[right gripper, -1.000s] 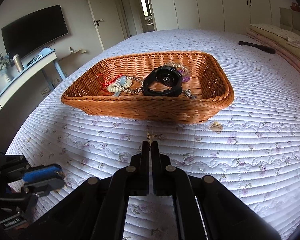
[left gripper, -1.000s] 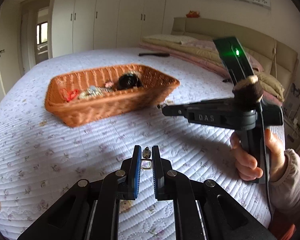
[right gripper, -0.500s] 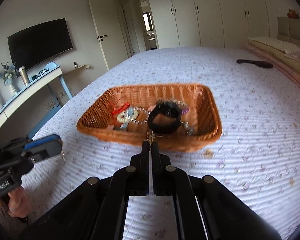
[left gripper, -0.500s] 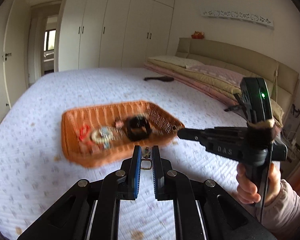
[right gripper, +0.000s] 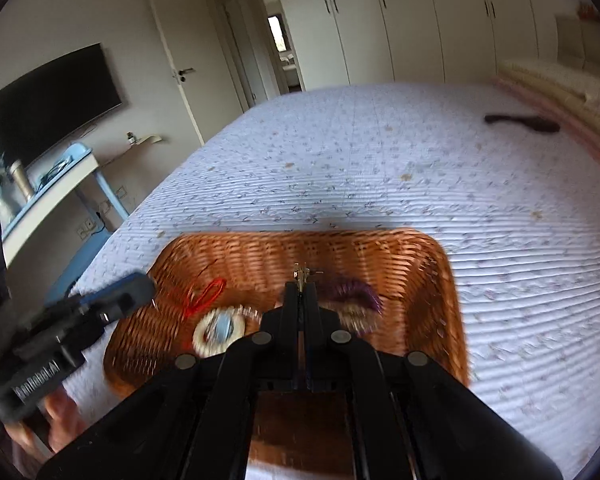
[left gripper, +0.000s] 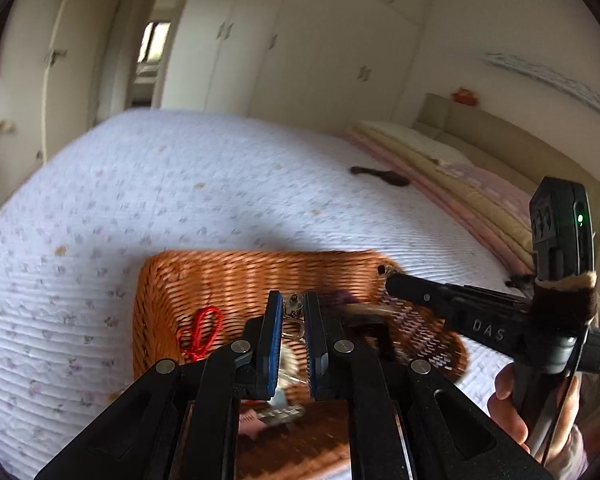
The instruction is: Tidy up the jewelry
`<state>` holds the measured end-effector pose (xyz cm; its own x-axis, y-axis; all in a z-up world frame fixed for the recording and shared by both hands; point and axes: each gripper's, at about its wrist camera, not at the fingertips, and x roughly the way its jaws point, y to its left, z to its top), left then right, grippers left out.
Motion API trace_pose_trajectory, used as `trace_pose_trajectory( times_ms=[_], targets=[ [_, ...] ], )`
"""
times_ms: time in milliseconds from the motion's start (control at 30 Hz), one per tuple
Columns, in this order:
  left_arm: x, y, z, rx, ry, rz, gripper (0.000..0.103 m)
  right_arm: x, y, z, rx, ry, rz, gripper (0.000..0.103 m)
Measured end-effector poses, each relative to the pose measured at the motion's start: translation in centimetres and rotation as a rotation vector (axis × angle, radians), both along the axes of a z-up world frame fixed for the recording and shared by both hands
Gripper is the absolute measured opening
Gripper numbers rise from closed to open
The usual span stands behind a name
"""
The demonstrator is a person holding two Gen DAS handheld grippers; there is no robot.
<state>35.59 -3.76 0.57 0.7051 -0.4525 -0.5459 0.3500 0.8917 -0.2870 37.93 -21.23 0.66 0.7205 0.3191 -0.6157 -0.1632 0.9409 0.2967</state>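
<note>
Basket (right gripper: 440, 280) open above; jewelry (right gripper: 220, 326) crowds floor; quilt (right gripper: 380, 168) beyond clear.

Orange wicker basket (right gripper: 440, 280), floral-sprigged white quilt (right gripper: 380, 168)

The basket (right gripper: 440, 280) was woven of orange-brown wicker, rough and ribbed. The bedspread (right gripper: 380, 168) was quilted cloth, matt, finely ridged. Matt black plastic was seen on both gripper bodies. A red cord (left gripper: 202, 330) looked like twisted thread.
</note>
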Motion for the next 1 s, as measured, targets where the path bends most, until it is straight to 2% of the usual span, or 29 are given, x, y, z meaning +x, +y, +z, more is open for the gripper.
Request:
trace_pose_trajectory(
  times_ms=[133, 267, 467, 533, 600, 667, 733, 767, 800, 867, 1000],
  targets=[
    [1.5, -0.2, -2.1, 0.028, 0.040, 0.012, 0.010, 3.1, 0.4, -1.9, 0.010, 0.064, -0.004, 0.004],
    [2.1, -0.5, -3.8, 0.043, 0.075, 0.015, 0.010, 4.2, 0.5, -3.6, 0.014, 0.095, 0.018, 0.004],
    [2.1, 0.3, -3.6, -0.004, 0.086, 0.024, 0.012, 4.0, 0.6, -3.5, 0.000, 0.091, 0.002, 0.004],
    [2.0, 0.7, -3.4, -0.025, 0.091, 0.025, 0.022, 4.1, 0.5, -3.7, 0.014, 0.097, 0.005, 0.005],
    [1.7, 1.0, -3.3, -0.032, 0.085, 0.036, 0.059, 4.0, 0.4, -3.7, 0.016, 0.092, -0.002, 0.006],
    [1.3, 1.2, -2.9, -0.042, 0.057, 0.050, 0.060, 3.7, 0.3, -3.6, 0.015, 0.080, -0.009, 0.006],
    [1.0, 1.2, -2.5, -0.044, 0.047, 0.052, 0.060, 3.4, 0.1, -3.4, 0.022, 0.070, -0.013, 0.011],
    [0.7, 1.3, -2.3, -0.042, 0.038, 0.069, 0.061, 3.2, 0.0, -3.3, 0.030, 0.065, -0.013, 0.025],
    [0.3, 1.6, -2.0, -0.037, 0.023, 0.095, 0.063, 2.9, -0.1, -3.2, 0.033, 0.060, -0.016, 0.050],
    [-1.0, 1.9, -1.2, -0.011, -0.023, 0.148, 0.067, 1.7, -0.3, -2.6, 0.024, 0.028, -0.047, 0.070],
    [-4.3, 2.1, 0.8, 0.075, -0.115, 0.215, 0.070, -1.7, -0.5, -0.5, 0.000, -0.034, -0.072, 0.071]
  ],
)
